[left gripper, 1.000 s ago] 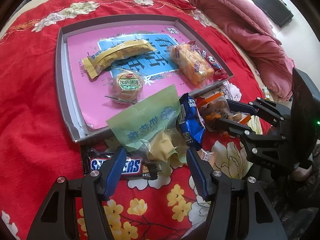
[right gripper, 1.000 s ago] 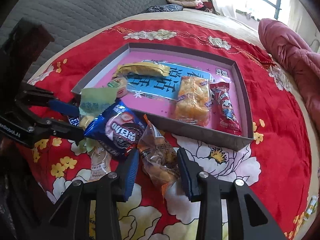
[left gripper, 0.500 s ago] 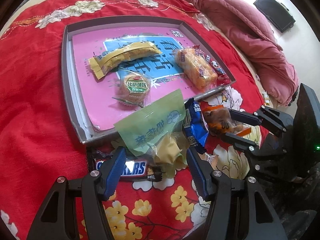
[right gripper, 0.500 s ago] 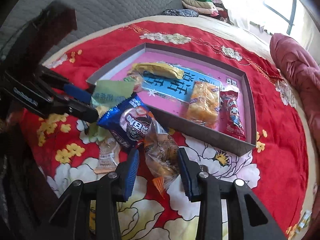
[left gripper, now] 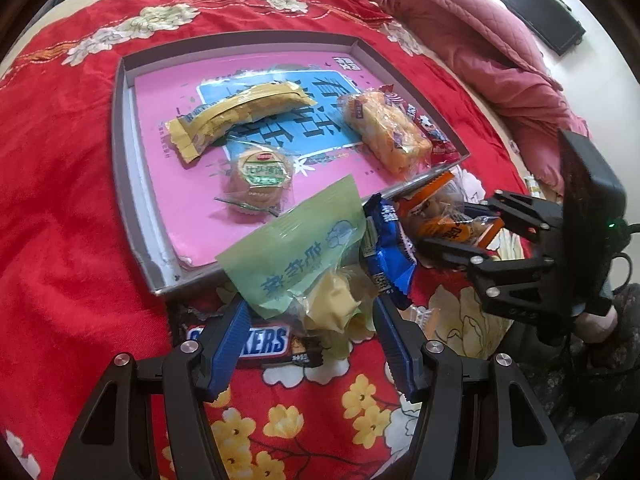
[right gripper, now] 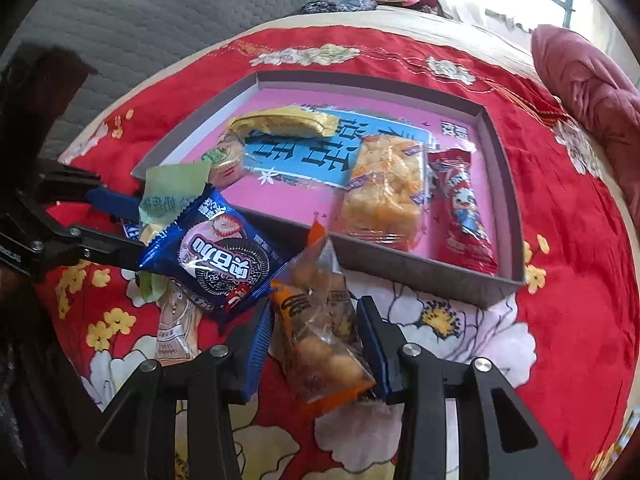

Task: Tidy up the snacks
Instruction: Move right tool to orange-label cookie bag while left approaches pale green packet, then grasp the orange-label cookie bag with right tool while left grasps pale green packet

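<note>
Left claw (left gripper: 309, 302) grips the green pouch (left gripper: 296, 248) between its blue pads, the pouch lifted and jutting over the near wall of the tray (left gripper: 120, 160). Under it the pouch covers the middle of a Snickers bar (left gripper: 264, 340) on the red spread (left gripper: 60, 240), so we read only part of the name. We cannot tell what the crumpled yellow stuff below the pouch belongs to.

Just right of the pouch a blue cookie pack (right gripper: 224, 256) leans outside the tray. Its lower end is hidden, so we cannot say what it rests on. A pale sachet (right gripper: 172, 336) lies half buried beneath it.

Further right, the right claw (right gripper: 315, 304) has an orange nut bag (right gripper: 320, 320) between its pads, both of which touch it. The jaws have just been opening a little. The bag's top tilts towards the tray wall, and its bottom end is hidden behind the claw.

Inside the tray lie a yellow bar (left gripper: 240, 116), a round cake (left gripper: 258, 176), an orange loaf pack (left gripper: 384, 132) and a red pack (right gripper: 464, 208), which the loaf half hides in the left view.

Against a second ago, those four have not shifted and the left claw's hold looks the same, while the right claw sits lower than half a second back, with the tray wall looming nearer
</note>
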A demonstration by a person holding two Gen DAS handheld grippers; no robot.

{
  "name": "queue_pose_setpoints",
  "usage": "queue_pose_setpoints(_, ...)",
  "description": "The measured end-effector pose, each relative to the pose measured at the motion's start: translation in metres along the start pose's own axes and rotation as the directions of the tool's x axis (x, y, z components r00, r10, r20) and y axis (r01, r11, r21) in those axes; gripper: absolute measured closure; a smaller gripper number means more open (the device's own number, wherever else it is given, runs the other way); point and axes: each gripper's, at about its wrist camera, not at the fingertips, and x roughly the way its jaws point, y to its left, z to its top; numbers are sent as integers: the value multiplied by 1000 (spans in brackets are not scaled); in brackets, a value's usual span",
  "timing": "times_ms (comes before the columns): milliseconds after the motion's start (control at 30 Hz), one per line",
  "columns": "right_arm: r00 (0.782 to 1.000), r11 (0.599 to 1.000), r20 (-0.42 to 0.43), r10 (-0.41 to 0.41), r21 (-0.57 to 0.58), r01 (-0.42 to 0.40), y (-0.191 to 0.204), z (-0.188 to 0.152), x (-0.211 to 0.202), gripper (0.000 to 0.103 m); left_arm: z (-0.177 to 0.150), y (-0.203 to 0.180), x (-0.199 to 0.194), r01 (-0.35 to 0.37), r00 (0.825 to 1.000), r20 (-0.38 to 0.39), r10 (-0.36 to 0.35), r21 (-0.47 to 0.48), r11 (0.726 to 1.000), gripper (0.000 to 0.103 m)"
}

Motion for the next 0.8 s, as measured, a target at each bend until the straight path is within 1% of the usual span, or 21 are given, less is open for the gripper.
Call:
queue_pose_setpoints(200, 1000, 1000, -19, 3, -7, -3, 3, 2, 13, 58, 1, -1, 1, -1, 1000, 5, 1, 3, 1000, 39)
queue_pose_setpoints(333, 1000, 1000, -5, -6, 17, 6, 3, 1, 14, 63, 2, 3, 4, 13, 1000, 14, -13, -14, 1000, 39)
queue_pose_setpoints(400, 1000, 999, 2, 9, 40, -9, 0, 1, 12, 63, 2, 1, 5, 15, 1000, 12, -15, -10, 1000, 39)
queue_pose_setpoints(467, 1000, 998, 6, 17, 59, -18, -3, 0, 10, 64, 3, 0, 8, 4, 1000, 9, -4, -12, 1000, 41)
queue_pose_setpoints(633, 1000, 997, 12, 20, 77, -21, -1, 0, 8, 64, 4, 3, 13, 5, 1000, 6, -5, -46, 999, 44)
queue_pose_setpoints(800, 999, 995, 24, 27, 97, -29, -1, -1, 3, 66, 3, 1, 11, 4, 1000, 11, -3, -54, 999, 51)
